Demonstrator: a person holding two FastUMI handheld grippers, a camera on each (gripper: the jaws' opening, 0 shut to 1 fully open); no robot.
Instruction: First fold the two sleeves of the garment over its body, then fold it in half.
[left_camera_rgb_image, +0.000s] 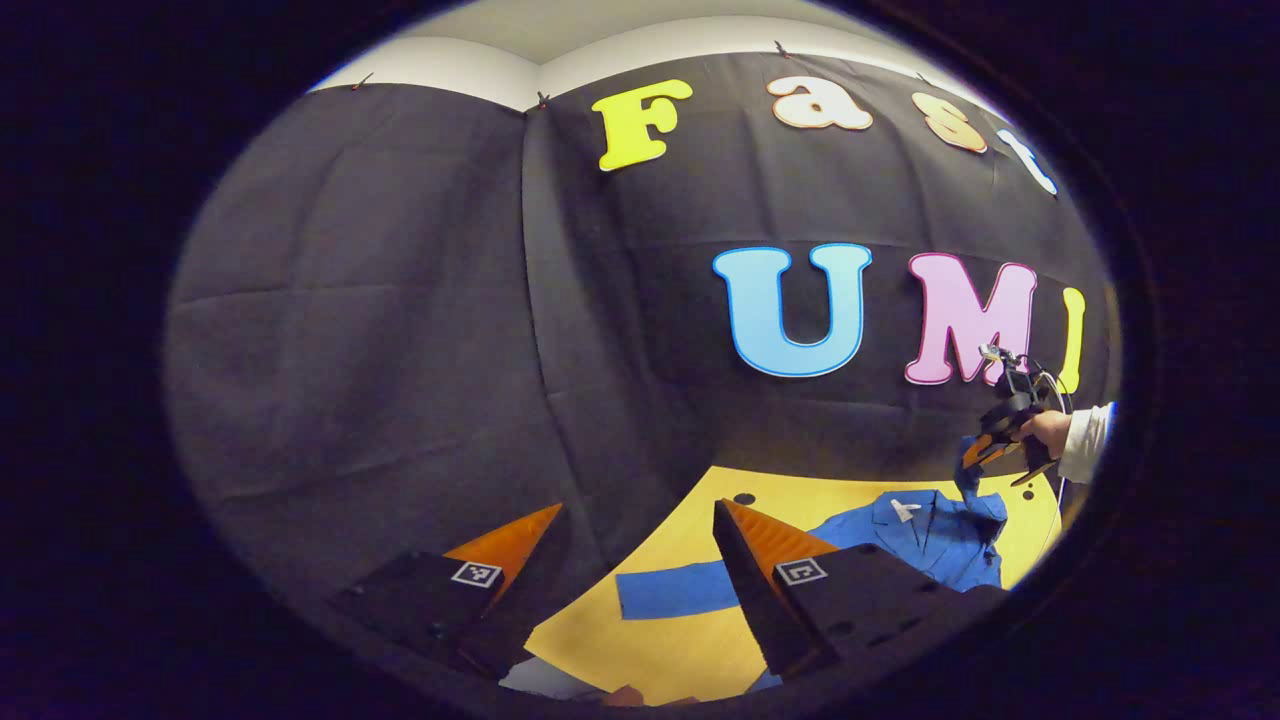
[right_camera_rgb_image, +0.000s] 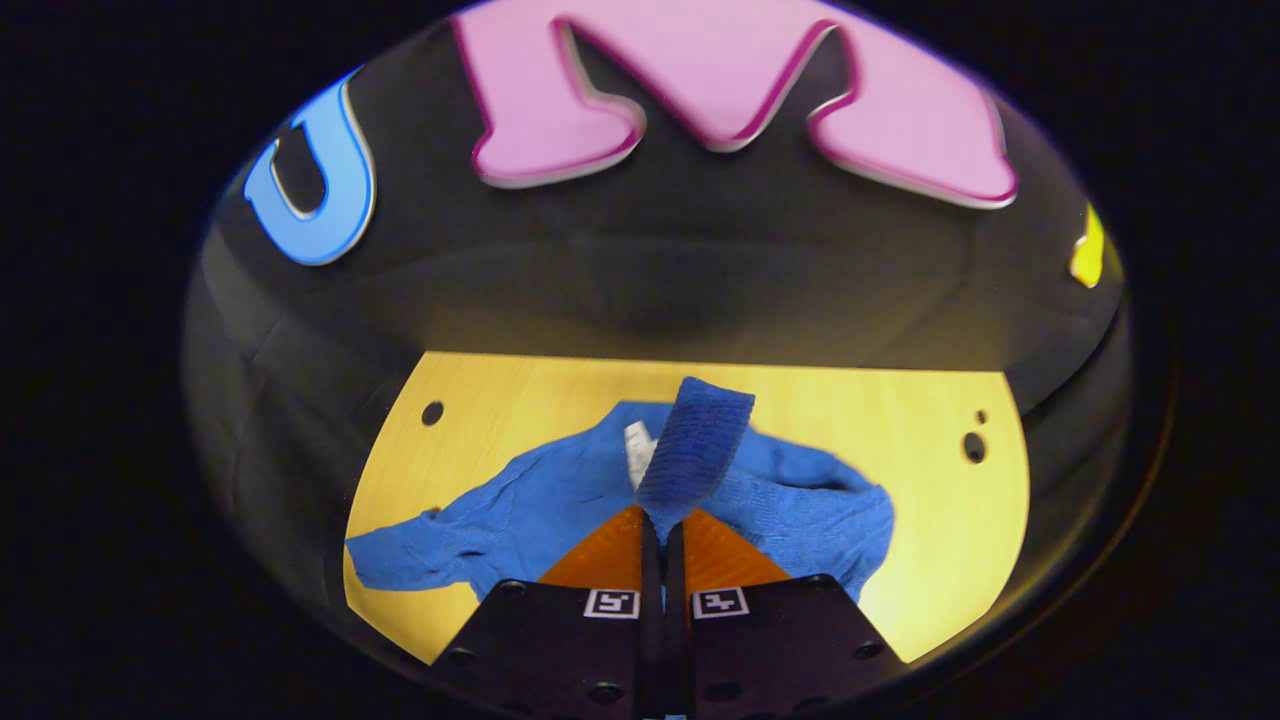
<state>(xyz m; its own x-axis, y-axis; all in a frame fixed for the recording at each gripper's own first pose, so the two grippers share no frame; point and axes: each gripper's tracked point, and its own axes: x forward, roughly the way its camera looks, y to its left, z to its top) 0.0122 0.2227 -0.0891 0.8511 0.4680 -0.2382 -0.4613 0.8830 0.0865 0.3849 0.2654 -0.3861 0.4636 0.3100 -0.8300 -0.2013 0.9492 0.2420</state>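
Right gripper (right_camera_rgb_image: 662, 528) sits closest to us in the right gripper view: fingers pressed together w/ a strip of blue cloth pinched between them. That strip is one sleeve (right_camera_rgb_image: 697, 445) of the garment (right_camera_rgb_image: 560, 500), and it stands up from the fingertips, tilted a bit away from us, its ribbed cuff end free in the air. So we have the sleeve clamped near its end, lifted off the table (right_camera_rgb_image: 900, 440).

From the left gripper view we see the same thing farther off: the right gripper (left_camera_rgb_image: 985, 450), a hand (left_camera_rgb_image: 1048, 430) behind it, and the sleeve (left_camera_rgb_image: 968, 478) hanging from it down to the garment's body (left_camera_rgb_image: 925, 545).

Left gripper (left_camera_rgb_image: 640, 525) is spread wide, nothing between its fingers, and hangs above the near left part of the table (left_camera_rgb_image: 640, 640). Just beyond its fingertips the other sleeve (left_camera_rgb_image: 675, 590) lies flat, stretched out straight from the body.

Garment itself is on the yellow tabletop, collar end toward the booth wall, a pale tag (right_camera_rgb_image: 637, 450) showing at the neck.

Handling, as we judge it: knit fabric, light, soft, no stiffness, so it droops from any one pinch pt and drags the body if pulled hard. Not slippery, not fragile. Best hold is at the cuff, where the ribbing gives the fingers something thicker to bite. For the flat sleeve, we'd pinch the cuff edge from above, taking the top layer and keeping off the tabletop.
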